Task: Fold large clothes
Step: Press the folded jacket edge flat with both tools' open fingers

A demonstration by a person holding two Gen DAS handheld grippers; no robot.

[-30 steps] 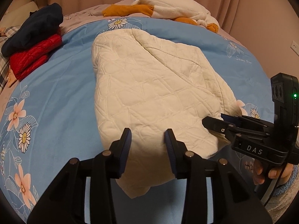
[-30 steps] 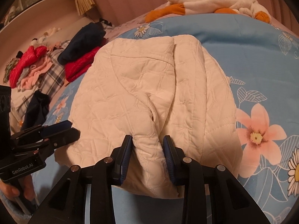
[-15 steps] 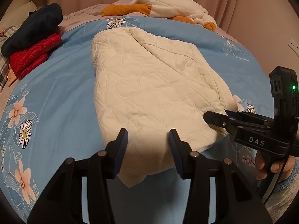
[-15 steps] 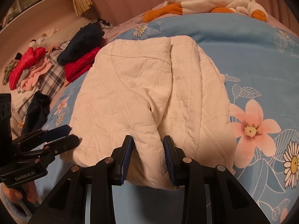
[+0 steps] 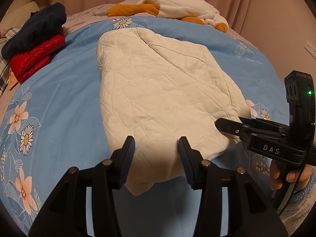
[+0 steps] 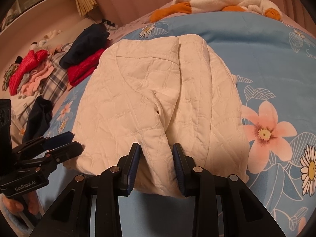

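A cream quilted garment (image 5: pixel 158 98) lies partly folded on the blue floral bedspread (image 5: pixel 59 90); it also shows in the right wrist view (image 6: pixel 154 98). My left gripper (image 5: pixel 156 150) is open, its jaws standing over the garment's near left hem, holding nothing. My right gripper (image 6: pixel 155 154) is open, its jaws either side of a raised fold at the near right hem. The right gripper also shows in the left wrist view (image 5: pixel 227 125), and the left gripper in the right wrist view (image 6: pixel 65 144), both at the near hem.
A folded stack of a navy garment (image 5: pixel 35 29) on a red one (image 5: pixel 33 63) sits at the bed's left. A white and orange plush robe (image 5: pixel 177 7) lies at the far end. A heap of loose clothes (image 6: pixel 29 73) lies left of the bed.
Both grippers have drawn back slightly toward the garment's near hem. The left jaws have opened wider. The garment has not visibly moved.
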